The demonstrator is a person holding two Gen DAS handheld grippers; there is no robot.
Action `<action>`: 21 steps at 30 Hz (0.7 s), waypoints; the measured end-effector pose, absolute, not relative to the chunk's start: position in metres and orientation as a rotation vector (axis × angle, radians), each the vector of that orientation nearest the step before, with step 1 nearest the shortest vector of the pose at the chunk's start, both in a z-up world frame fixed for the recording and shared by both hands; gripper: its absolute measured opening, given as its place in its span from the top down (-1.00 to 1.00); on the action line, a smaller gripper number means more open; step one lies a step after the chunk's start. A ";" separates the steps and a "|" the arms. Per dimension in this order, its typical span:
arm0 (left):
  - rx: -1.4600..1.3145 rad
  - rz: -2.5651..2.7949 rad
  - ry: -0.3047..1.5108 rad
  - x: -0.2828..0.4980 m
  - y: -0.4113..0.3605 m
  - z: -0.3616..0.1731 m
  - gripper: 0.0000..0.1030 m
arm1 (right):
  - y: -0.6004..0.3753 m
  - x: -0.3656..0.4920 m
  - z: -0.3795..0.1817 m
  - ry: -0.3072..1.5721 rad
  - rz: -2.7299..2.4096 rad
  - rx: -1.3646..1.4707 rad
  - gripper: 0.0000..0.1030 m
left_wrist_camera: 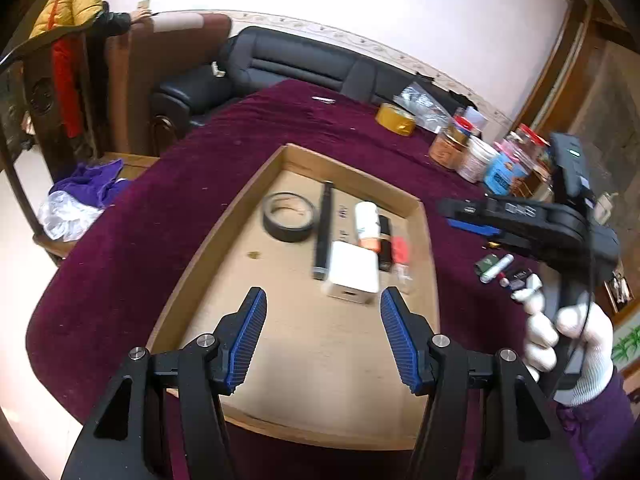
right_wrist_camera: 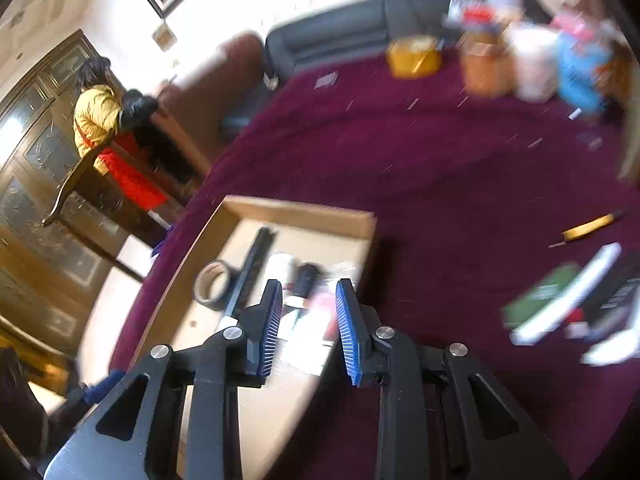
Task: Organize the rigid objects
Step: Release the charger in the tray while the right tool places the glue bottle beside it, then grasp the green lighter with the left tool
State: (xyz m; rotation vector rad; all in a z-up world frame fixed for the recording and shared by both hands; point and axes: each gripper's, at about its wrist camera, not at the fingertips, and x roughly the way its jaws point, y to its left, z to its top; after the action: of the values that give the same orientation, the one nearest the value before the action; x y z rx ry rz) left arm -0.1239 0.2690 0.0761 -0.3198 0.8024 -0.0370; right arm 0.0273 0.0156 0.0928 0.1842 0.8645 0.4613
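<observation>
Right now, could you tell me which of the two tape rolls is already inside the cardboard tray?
The black tape roll lies flat in the cardboard tray. The yellow tape roll sits outside it, on the maroon cloth.

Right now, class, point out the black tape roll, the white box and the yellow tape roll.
black tape roll (left_wrist_camera: 289,217): left wrist view, on its near rim.
white box (left_wrist_camera: 354,268): left wrist view, on its top face.
yellow tape roll (left_wrist_camera: 395,119): left wrist view, on its outer side.

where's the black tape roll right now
In the left wrist view the black tape roll lies flat in the cardboard tray, toward its far left, just left of the long black rod.
</observation>
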 end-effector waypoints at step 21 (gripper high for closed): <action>-0.114 -0.251 0.877 -0.097 0.106 0.099 -0.04 | -0.244 -0.024 0.032 0.662 -0.051 0.492 -0.90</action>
State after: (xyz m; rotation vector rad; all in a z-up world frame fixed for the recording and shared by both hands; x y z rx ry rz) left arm -0.0970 0.1059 0.0992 -0.1138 0.8767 -0.2507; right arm -0.0235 -0.2444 0.0319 0.4916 0.6619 -0.0507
